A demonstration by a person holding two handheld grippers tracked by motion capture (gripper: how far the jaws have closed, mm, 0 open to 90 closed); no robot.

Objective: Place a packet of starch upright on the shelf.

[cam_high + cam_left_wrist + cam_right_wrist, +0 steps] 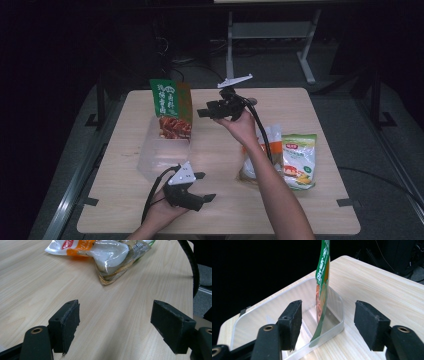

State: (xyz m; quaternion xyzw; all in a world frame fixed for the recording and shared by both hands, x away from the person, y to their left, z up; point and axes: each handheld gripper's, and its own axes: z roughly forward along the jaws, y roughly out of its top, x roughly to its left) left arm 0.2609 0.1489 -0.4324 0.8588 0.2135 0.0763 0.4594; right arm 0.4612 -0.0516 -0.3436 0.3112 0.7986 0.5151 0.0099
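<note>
Right gripper view: right claw (328, 325) wide open, empty.

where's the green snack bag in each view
High view: the green bag stands upright in the far end of the clear bin, left of centre.
Left gripper view: not in it; this one looks at the packets on the table.
Right gripper view: edge-on at centre, rising from the bin.
Shared landmark: the wooden table.

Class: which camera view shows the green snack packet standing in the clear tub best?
The high view: the green snack packet shows its printed face, upright in the clear tub. The right gripper view shows it edge-on.
</note>
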